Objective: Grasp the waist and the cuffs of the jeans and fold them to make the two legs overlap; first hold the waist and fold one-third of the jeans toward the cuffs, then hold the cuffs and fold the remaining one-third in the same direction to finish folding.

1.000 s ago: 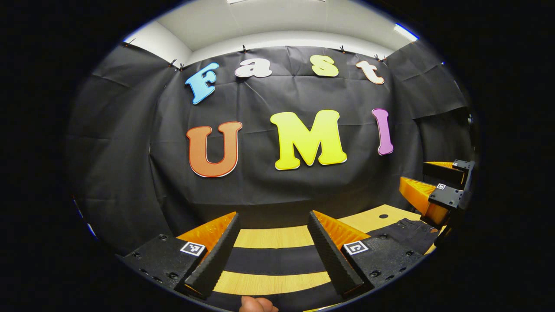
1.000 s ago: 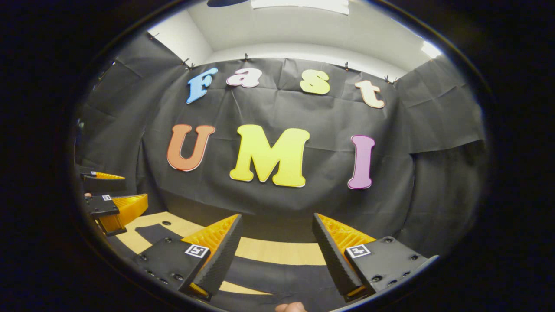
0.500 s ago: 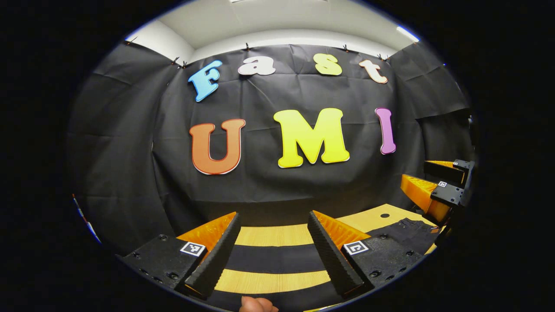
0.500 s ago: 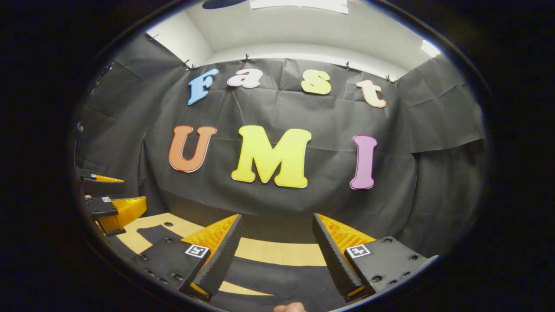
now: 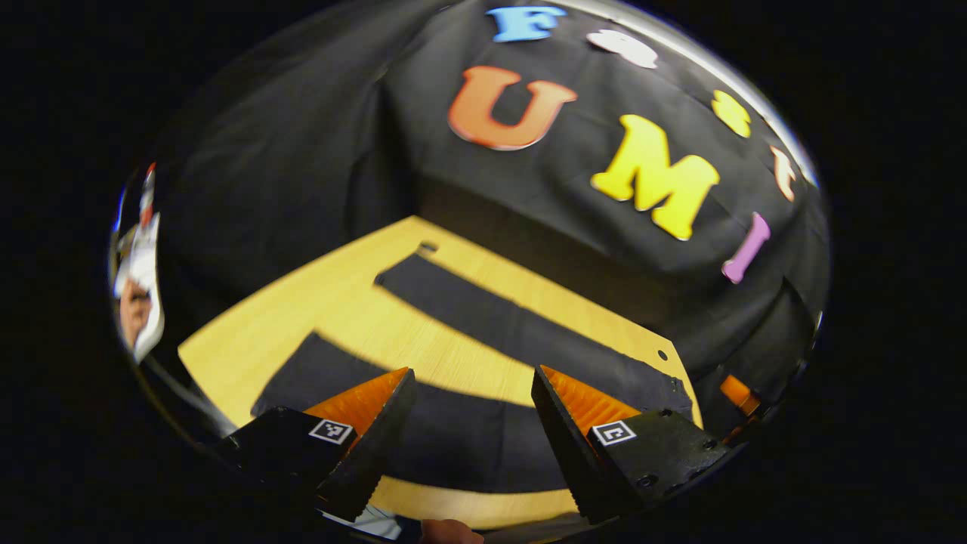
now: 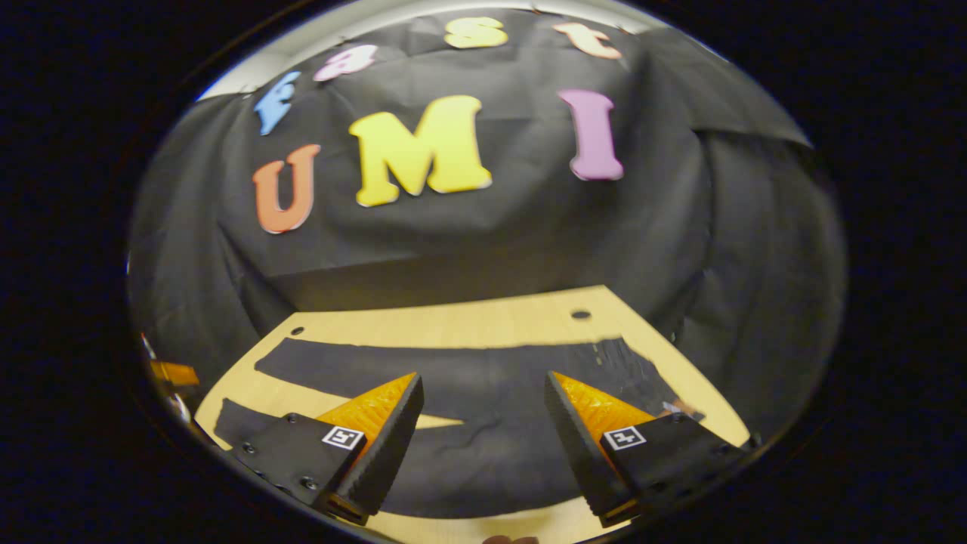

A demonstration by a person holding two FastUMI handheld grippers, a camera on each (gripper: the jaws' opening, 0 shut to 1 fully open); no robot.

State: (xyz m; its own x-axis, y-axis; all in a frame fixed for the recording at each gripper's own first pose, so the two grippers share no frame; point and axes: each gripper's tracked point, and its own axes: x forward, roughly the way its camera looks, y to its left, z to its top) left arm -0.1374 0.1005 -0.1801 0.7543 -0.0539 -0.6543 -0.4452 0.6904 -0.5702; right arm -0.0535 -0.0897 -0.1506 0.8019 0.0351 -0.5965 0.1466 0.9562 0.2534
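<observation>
Two hand-held grippers hover over black jeans (image 5: 483, 332) spread flat on the wooden table (image 5: 249, 340), legs apart with a wedge of bare wood between them. The left hand-held gripper (image 5: 472, 446) has its jaws wide apart and holds nothing; it hangs above the near leg, whose cuff end lies toward 8 o'clock in the left gripper view. The right hand-held gripper (image 6: 483, 446) is likewise spread wide and empty, above the broad upper part of the jeans (image 6: 483, 393) where the legs join.

Judging the risk: the cloth lies flat against the table (image 6: 453, 329), so a pinch could catch a single layer, or slide off the hem, and the leg would sag or twist when carried across. If cuff and waist are lifted unevenly, the legs would overlap askew.

In the left gripper view both legs run as separate strips toward 2 o'clock, and the far cuff ends near a hole in the table at 11 o'clock. In the right gripper view the waist end appears, with stitching or pocket detail at 3 o'clock, and the fork of the legs at 9 o'clock.
</observation>
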